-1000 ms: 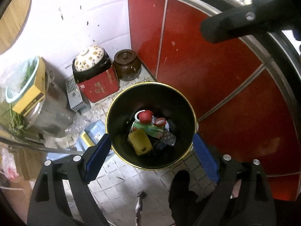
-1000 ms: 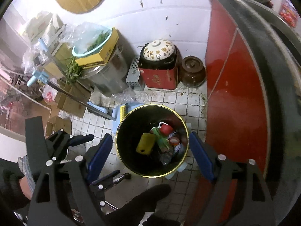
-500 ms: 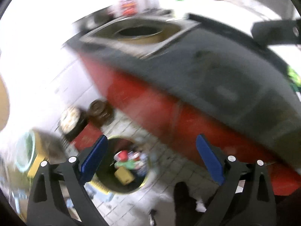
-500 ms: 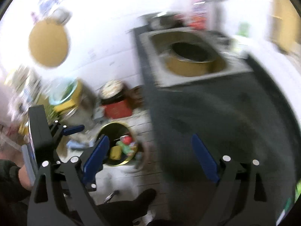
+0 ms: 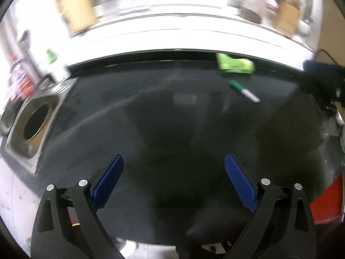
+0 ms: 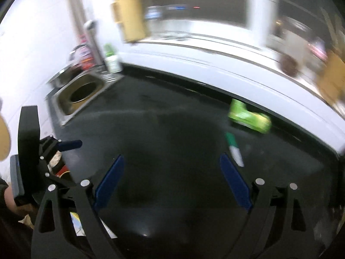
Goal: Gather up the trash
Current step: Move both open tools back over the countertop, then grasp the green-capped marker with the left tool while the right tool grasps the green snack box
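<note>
Both views are blurred by motion and look over a dark countertop point(image 5: 172, 112). A green crumpled packet point(image 5: 236, 65) lies at the counter's back edge, and a green-and-white marker point(image 5: 242, 91) lies just in front of it. Both show in the right wrist view too: the packet point(image 6: 250, 119) and the marker point(image 6: 234, 149). My left gripper point(image 5: 173, 172) is open and empty above the near part of the counter. My right gripper point(image 6: 171, 172) is open and empty, with the marker just beyond its right finger. The trash bin is out of view.
A steel sink point(image 5: 32, 125) is set in the counter's left end, also in the right wrist view point(image 6: 79, 95). A white bottle with a green cap point(image 6: 112, 59) stands behind it. A white sill point(image 6: 215, 64) with boxes and jars runs along the back.
Both grippers have swung up from the black trash bin on the floor to face the countertop. The bin has left both views. Both grippers stayed open.
</note>
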Available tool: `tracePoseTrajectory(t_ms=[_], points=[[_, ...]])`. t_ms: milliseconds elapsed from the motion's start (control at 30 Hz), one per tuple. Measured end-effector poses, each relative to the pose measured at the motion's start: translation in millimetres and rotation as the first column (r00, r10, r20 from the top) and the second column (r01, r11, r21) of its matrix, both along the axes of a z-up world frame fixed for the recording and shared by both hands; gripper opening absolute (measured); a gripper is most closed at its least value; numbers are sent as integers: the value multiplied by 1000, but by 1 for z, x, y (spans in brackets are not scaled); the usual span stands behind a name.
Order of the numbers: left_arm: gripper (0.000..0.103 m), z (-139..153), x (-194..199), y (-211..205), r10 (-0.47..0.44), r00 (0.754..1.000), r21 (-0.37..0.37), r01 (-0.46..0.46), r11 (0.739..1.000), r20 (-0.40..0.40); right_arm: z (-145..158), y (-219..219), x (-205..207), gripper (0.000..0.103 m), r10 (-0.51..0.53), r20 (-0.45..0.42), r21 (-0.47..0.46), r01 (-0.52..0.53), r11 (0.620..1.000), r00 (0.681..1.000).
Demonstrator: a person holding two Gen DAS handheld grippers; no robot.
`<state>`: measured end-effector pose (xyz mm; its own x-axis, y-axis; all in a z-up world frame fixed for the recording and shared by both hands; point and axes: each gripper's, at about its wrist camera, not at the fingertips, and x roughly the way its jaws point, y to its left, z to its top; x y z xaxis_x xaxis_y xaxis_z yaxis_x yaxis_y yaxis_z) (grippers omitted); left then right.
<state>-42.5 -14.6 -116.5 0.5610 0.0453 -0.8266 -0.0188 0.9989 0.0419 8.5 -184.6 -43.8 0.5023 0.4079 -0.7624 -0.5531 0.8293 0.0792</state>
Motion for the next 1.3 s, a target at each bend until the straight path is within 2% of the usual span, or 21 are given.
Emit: tracePoseTrajectory(t_ms=[167,367,633,833,933,1033,1167,1233,1300], points=[[92,-2,26,-64,-85,996,24,85,996,-12,-10,-81,7,87,-103,-12,-2,103,995,995],[92,-5,49,-112,-106,994,40,108,993,-37,-18,-129,13,87,-135,-21,8,136,991,991],[92,-22,104,-146,-42,995,18,44,999,-89,-26,-153,43,87,-127,-35,0,127,992,991],[92,-55,159,-172,18,992,37,-14,999,-127,-38,-173,77,87,-129,-59,-14,128,992,990],[92,-73,182,-176,60,984,22,-57,998,-166,-50,-182,101,87,-132,-85,-19,131,991,988],[92,-95,207,-178,99,976,40,-93,995,-192,-64,-185,123,87,-128,-114,-34,125,992,985],[92,-116,225,-174,142,962,8,-144,990,-232,-84,-186,152,87,-107,-152,-46,101,994,983],[91,-117,227,-171,148,968,-16,-154,988,-203,-96,-182,170,87,-80,-167,-54,72,996,983],[83,-115,228,-171,137,976,-17,-142,990,-171,-107,-175,187,87,-40,-176,-59,31,998,984]])
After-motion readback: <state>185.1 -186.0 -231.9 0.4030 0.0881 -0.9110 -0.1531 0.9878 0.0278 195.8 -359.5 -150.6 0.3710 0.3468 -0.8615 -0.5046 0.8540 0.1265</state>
